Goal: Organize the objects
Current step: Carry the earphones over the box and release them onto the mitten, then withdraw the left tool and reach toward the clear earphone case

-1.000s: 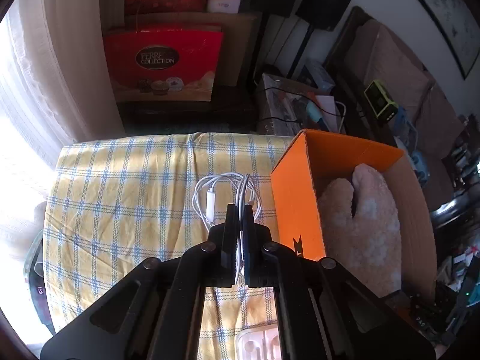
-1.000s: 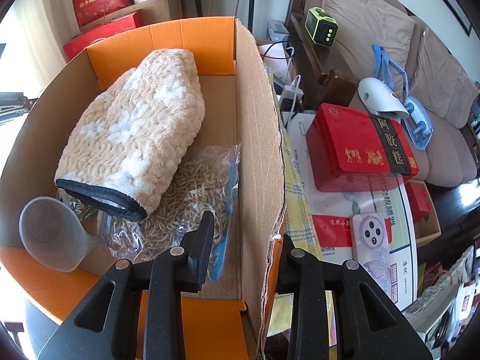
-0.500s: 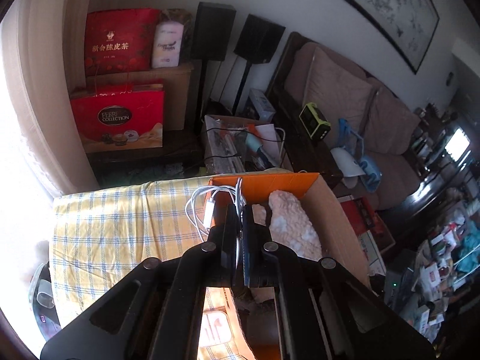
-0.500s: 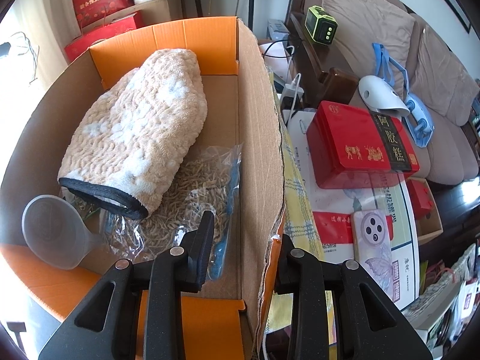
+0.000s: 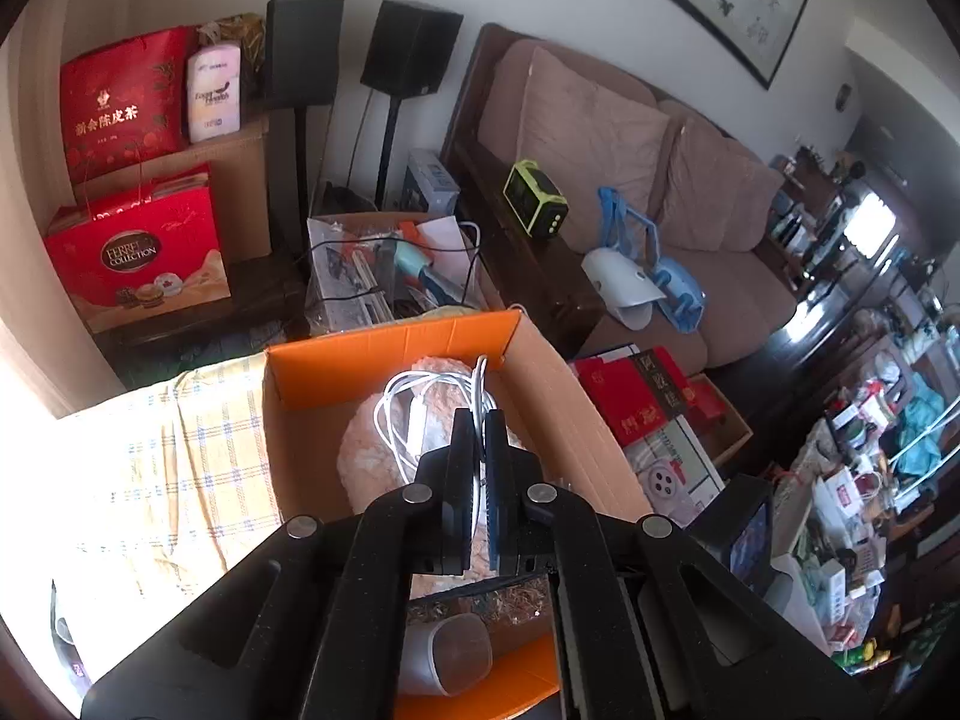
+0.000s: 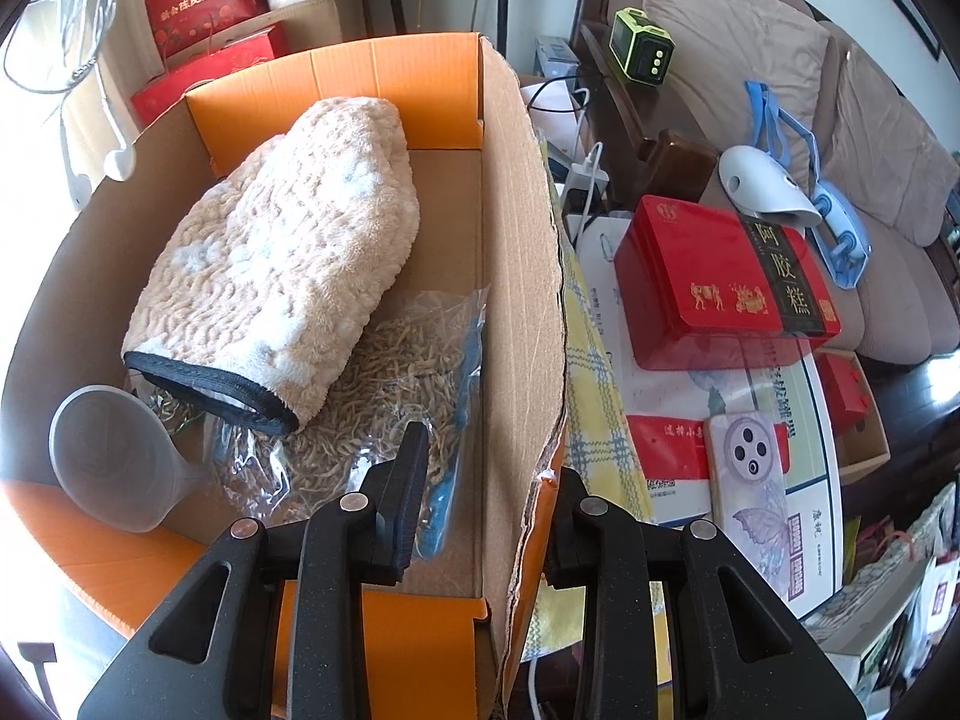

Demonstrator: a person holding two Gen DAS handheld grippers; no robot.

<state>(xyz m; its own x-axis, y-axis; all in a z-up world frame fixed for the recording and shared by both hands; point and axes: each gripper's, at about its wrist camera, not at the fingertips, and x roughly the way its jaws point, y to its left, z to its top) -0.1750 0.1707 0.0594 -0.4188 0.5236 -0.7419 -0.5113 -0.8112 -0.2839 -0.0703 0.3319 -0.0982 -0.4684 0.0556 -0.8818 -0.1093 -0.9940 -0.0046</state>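
Observation:
My left gripper (image 5: 478,420) is shut on a coiled white cable (image 5: 396,408) and holds it in the air over the orange cardboard box (image 5: 390,348). In the right wrist view the same cable (image 6: 66,18) dangles at the top left, above the box's left wall. Inside the box lie a beige fluffy mitt (image 6: 288,252), a clear bag of dried strands (image 6: 390,372) and a translucent scoop (image 6: 114,462). My right gripper (image 6: 489,468) stands open astride the box's right wall (image 6: 528,300), one finger inside and one outside.
A yellow checked cloth (image 5: 162,468) covers the table left of the box. Right of the box lie a red tin (image 6: 720,282) and a phone in a butterfly case (image 6: 750,480). A brown sofa (image 5: 630,138) and red gift bags (image 5: 138,252) stand behind.
My left gripper has lifted the cable off the checked cloth and carried it up and rightward until it hangs over the box. The right gripper has kept still.

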